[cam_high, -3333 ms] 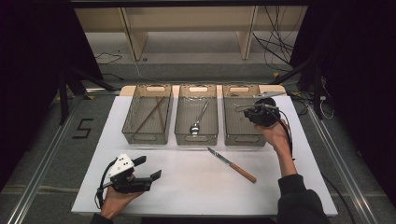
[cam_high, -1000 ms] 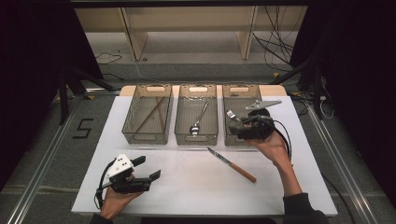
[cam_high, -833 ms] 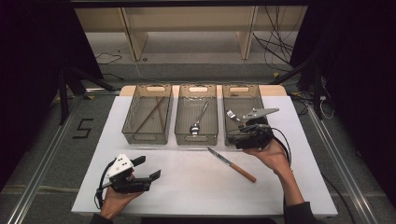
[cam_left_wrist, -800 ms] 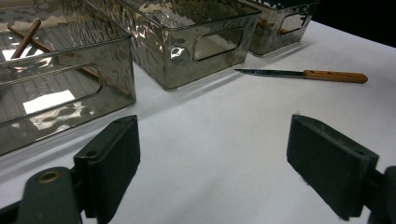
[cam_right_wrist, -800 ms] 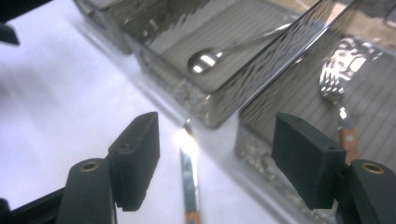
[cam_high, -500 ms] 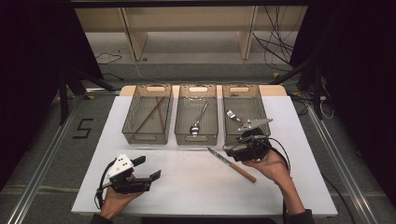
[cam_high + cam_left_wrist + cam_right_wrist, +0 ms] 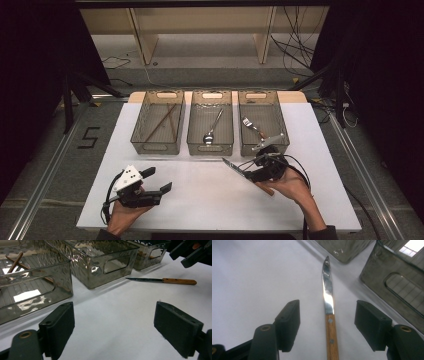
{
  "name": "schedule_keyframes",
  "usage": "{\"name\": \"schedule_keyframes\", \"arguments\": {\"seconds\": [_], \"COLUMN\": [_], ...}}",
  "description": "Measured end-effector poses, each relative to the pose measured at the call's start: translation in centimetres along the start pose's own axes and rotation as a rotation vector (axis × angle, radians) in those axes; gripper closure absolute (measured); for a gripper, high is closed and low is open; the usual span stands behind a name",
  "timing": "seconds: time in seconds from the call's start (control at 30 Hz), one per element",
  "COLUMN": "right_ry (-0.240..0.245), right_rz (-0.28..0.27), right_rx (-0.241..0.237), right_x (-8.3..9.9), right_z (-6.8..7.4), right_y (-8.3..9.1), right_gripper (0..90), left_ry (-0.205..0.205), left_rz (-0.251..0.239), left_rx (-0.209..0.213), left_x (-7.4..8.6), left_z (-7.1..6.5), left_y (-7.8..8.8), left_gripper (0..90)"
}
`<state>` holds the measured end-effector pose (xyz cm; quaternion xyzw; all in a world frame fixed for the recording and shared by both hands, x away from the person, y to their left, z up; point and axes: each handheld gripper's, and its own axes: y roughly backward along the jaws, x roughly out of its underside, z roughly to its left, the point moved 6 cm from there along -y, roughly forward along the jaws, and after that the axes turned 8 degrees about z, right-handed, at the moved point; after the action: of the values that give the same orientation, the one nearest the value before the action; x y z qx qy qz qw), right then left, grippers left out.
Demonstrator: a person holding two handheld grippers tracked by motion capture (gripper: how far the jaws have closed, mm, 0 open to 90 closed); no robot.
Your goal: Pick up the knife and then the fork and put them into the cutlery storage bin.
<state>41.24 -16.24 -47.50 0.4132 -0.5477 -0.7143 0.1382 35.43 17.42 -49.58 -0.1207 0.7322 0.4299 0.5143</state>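
Wooden-handled knife (image 7: pixel 329 322) lies between my right gripper's (image 7: pixel 327 327) open, just-narrowing jaws, untouched; high view adds my left gripper (image 7: pixel 152 187), open, near left.

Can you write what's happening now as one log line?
right hand-held gripper: open, jaws closing, straddling knife | knife: flat on table | left hand-held gripper: open

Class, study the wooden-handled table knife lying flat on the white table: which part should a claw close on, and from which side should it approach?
Grip the wooden-handled table knife by its brown riveted handle, coming from above with the jaws either side of it. It lies flat, so only its narrow sides are free, and the blade is thin and slick. The right claw already straddles the handle, jaws apart.
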Motion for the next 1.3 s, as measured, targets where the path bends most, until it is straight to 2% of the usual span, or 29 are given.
{"name": "schedule_keyframes", "arguments": {"seconds": [0.27, 0.47, 0.7, 1.07, 1.3], "right_ry": [-0.010, -0.005, -0.008, 0.002, 0.005], "right_rz": [0.045, 0.085, 0.136, 0.187, 0.197], "right_rx": [0.025, 0.023, 0.055, 0.069, 0.069], "right_x": [0.5, 0.9, 1.4, 1.8, 1.9], "right_z": [-0.2, -0.1, -0.2, -0.1, -0.1], "right_y": [-0.9, -1.6, -2.3, -3.2, -3.4], "right_gripper": [42.3, 44.8, 50.0, 61.5, 67.4], "left_ry": [0.000, 0.000, 0.000, -0.004, -0.005], "left_rz": [0.000, 0.000, -0.001, 0.001, 0.003], "left_rx": [0.001, 0.000, -0.001, 0.000, -0.001], "left_x": [0.0, 0.0, 0.0, 0.1, 0.1], "left_z": [0.0, -0.1, 0.0, 0.0, 0.0], "left_y": [0.0, 0.0, 0.1, 0.0, 0.0], "left_gripper": [16.7, 16.7, 16.7, 16.7, 16.7]}}
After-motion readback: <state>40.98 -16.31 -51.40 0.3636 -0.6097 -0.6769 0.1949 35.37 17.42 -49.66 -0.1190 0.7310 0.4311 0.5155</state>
